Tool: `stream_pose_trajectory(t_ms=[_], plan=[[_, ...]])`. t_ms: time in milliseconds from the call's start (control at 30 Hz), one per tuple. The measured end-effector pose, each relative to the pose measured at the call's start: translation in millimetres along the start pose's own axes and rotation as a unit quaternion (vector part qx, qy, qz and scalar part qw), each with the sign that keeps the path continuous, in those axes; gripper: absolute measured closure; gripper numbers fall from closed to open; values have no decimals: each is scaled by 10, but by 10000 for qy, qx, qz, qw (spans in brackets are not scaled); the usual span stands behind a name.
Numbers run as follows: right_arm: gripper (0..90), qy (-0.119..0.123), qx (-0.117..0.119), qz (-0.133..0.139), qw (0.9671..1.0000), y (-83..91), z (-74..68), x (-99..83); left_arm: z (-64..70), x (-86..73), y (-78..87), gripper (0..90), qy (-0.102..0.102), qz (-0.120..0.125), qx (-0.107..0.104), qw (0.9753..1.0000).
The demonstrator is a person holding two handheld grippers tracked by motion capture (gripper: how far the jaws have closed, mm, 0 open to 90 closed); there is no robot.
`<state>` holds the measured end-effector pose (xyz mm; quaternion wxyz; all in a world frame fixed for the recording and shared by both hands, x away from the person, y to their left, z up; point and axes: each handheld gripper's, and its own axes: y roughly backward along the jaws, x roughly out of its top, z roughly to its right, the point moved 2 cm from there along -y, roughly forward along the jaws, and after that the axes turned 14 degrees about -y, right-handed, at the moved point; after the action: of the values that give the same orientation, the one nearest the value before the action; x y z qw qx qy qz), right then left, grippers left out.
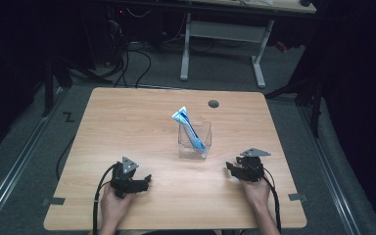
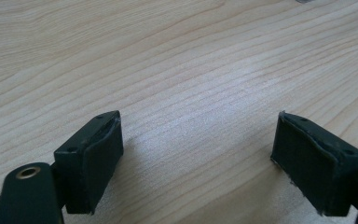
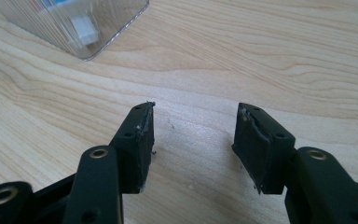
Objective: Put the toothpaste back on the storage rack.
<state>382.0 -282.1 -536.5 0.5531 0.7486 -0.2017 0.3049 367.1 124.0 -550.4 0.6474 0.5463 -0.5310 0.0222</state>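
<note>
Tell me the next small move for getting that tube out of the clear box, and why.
Probably bring the right gripper forward and left toward the clear box. Both grippers rest open near the table's front edge, holding nothing, and the blue and white tube leans upright in the box, its top above the rim. The box's corner already shows just ahead in the right gripper view, so that gripper seems nearer than the left gripper.

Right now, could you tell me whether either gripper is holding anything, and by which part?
Nothing is held. The left gripper and right gripper are both open over the bare wooden table, apart from the clear plastic box.
</note>
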Motion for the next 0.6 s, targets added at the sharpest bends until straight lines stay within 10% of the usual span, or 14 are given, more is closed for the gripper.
stream_pose_trajectory(t_ms=[600], plan=[[382, 199, -130, 170, 9996, -81, -45, -52, 0, -1, 0, 164, -4, -1, 0, 10000]])
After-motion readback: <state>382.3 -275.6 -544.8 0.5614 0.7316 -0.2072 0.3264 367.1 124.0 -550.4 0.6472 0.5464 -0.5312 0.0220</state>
